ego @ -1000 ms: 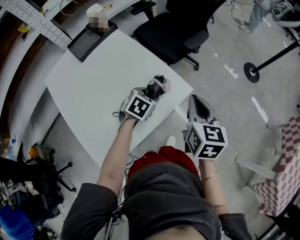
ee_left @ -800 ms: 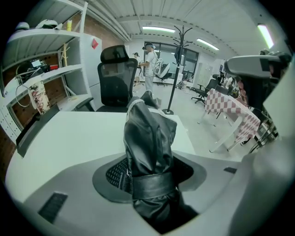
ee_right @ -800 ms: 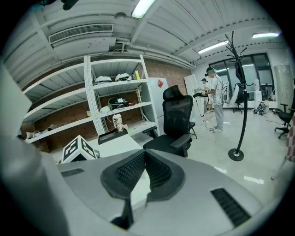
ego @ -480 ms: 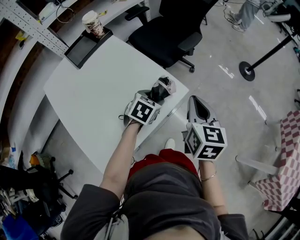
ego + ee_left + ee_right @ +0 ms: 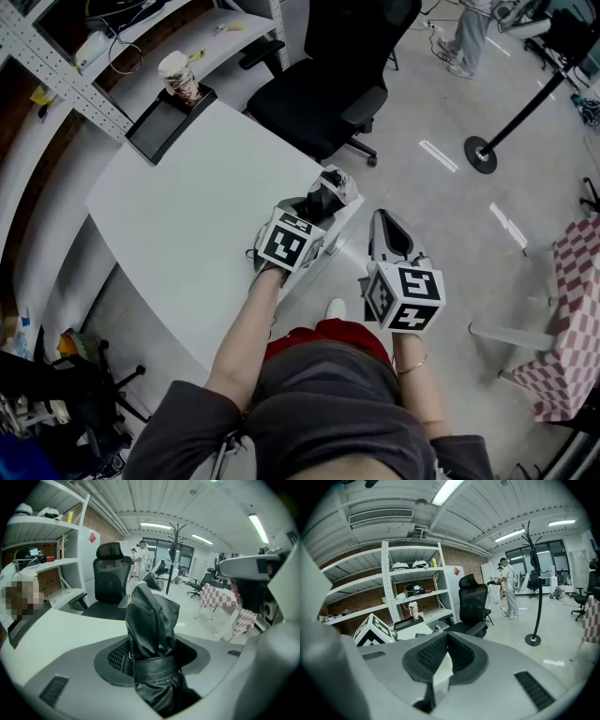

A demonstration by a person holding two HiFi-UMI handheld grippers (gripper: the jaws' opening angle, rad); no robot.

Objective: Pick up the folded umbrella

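The folded umbrella (image 5: 152, 616) is black, bunched, with a strap wrapped round its middle. My left gripper (image 5: 151, 654) is shut on it at the strap, and the umbrella sticks up beyond the pads. In the head view the umbrella (image 5: 325, 190) hangs lifted over the near right corner of the white table (image 5: 178, 202), in the left gripper (image 5: 321, 204). My right gripper (image 5: 385, 221) hovers over the floor just right of the table corner. Its pads (image 5: 459, 651) meet at the tips with nothing between them, so the right gripper (image 5: 446, 637) is shut and empty.
A paper cup (image 5: 176, 75) stands on a black tray (image 5: 164, 124) at the table's far corner. A black office chair (image 5: 328, 84) stands behind the table. A pole base (image 5: 480, 153) and a checked cloth (image 5: 574, 309) are on the right. A person (image 5: 463, 36) stands far off.
The left gripper has risen with the umbrella and drifted toward the table's right corner. The right gripper has hardly moved.
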